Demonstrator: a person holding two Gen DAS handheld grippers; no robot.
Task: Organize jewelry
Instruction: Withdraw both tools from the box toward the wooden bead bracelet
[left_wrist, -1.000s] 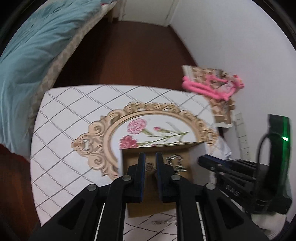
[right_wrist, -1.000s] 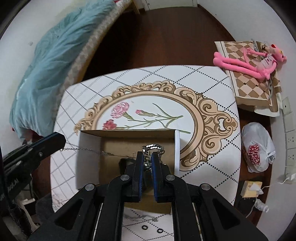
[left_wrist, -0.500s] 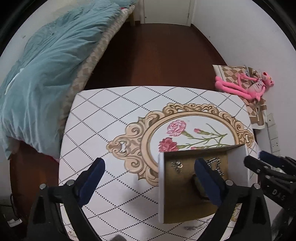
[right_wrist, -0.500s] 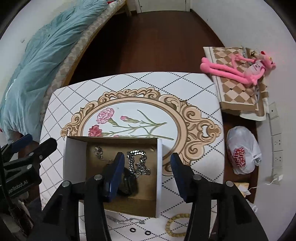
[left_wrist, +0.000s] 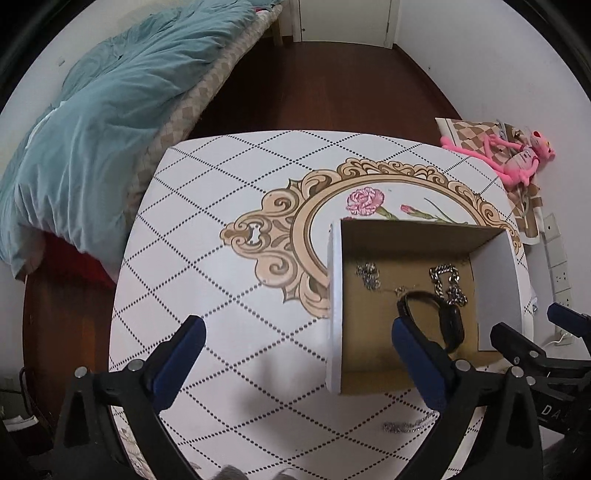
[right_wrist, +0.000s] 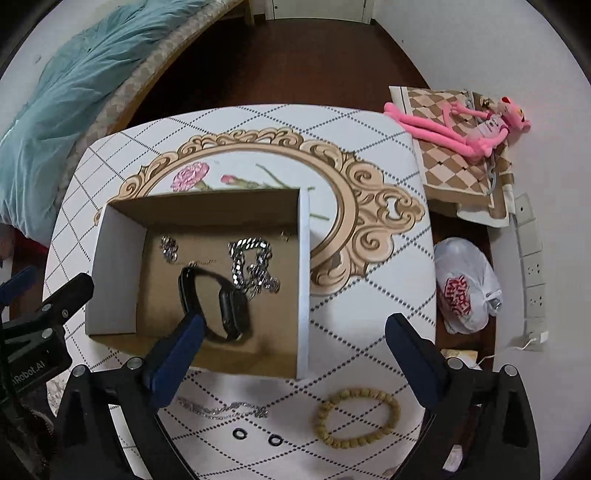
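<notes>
An open cardboard box (right_wrist: 303, 266) (left_wrist: 334, 295) stands on the patterned table. It holds a black watch (right_wrist: 229, 306) (left_wrist: 448, 325), a thick silver chain (right_wrist: 251, 266) (left_wrist: 448, 282) and a small silver piece (right_wrist: 169, 248) (left_wrist: 368, 275). On the table in front of the box lie a thin silver chain (right_wrist: 225, 409) (left_wrist: 406, 426), two small black rings (right_wrist: 240, 434) and a beaded bracelet (right_wrist: 356, 417). My left gripper (left_wrist: 295, 354) is open and empty, raised left of the box. My right gripper (right_wrist: 291, 347) is open and empty above the box's near edge.
The table (right_wrist: 369, 147) has a diamond pattern and a floral oval. A bed with a teal quilt (left_wrist: 92, 122) stands at the left. A pink plush toy (right_wrist: 461, 125) on a checked cloth and a white plastic bag (right_wrist: 465, 291) lie on the floor at the right.
Both grippers were shut over the box, each on jewelry. Both have opened wide and pulled up and back, leaving the silver pieces lying in the box.
</notes>
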